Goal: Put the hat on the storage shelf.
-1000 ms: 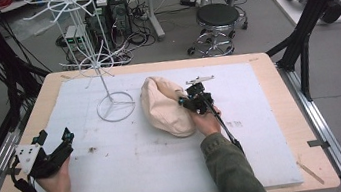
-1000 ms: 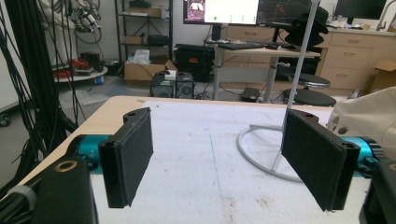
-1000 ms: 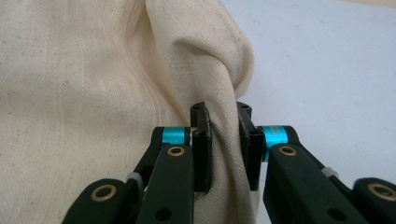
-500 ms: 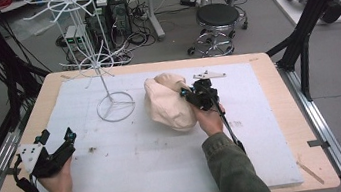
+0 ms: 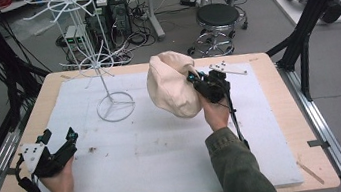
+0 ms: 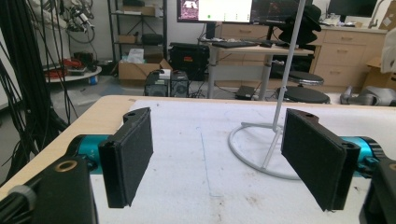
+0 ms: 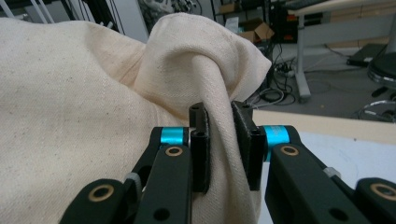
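Observation:
A cream cloth hat (image 5: 172, 85) hangs above the middle of the white mat, lifted off it. My right gripper (image 5: 195, 80) is shut on a fold of its fabric at the hat's right side; in the right gripper view the cloth hat (image 7: 84, 93) is pinched between both pads of my right gripper (image 7: 223, 140). A white wire hat stand (image 5: 104, 70) rises from a ring base at the mat's back left. My left gripper (image 5: 58, 137) rests low near the front left corner, open with nothing between its jaws. In the left gripper view my left gripper (image 6: 219, 154) faces the stand's base (image 6: 261, 149).
The white mat (image 5: 155, 148) covers most of the wooden table (image 5: 281, 110). A small white strip (image 5: 227, 67) lies at the back right of the mat. Black frame legs stand at both sides, and stools (image 5: 218, 16) sit beyond the far edge.
My right gripper has risen with the hat, which has come up off the mat and shifted slightly toward the back. The left gripper has stayed where it was.

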Tool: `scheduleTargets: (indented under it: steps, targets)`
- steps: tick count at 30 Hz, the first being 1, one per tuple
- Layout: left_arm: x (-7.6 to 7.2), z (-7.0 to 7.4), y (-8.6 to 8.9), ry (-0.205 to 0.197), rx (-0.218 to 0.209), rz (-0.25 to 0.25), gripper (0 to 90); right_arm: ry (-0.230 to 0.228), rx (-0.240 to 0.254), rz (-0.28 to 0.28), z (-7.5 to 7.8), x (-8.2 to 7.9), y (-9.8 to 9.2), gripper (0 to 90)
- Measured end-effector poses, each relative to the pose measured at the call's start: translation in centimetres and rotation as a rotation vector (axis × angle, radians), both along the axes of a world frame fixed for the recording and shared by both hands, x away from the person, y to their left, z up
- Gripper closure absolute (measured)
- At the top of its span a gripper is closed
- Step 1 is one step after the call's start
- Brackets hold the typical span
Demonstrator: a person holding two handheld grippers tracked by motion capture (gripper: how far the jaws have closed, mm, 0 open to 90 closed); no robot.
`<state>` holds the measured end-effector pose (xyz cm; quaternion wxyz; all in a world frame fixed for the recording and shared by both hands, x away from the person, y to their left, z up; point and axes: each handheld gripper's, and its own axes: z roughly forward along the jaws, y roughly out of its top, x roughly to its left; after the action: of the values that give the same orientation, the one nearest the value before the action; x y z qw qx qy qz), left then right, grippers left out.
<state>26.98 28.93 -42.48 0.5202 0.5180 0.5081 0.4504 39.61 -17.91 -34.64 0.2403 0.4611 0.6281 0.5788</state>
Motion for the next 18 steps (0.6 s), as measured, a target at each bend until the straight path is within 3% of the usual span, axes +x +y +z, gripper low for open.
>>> scheduleTargets:
  steps: [7,11,18]
  targets:
    - [0.0,0.0,0.0,-0.002,-0.004,-0.003,25.2,-0.066,0.033,-0.004,1.7,-0.4,0.0,78.3]
    - [0.0,-0.1,0.0,-0.003,-0.006,-0.004,25.2,-0.088,0.076,0.041,2.5,-0.4,0.1,78.1]
    - [0.0,-0.1,0.0,-0.004,-0.008,-0.006,25.2,-0.122,0.072,0.077,4.0,-0.3,1.2,77.8]
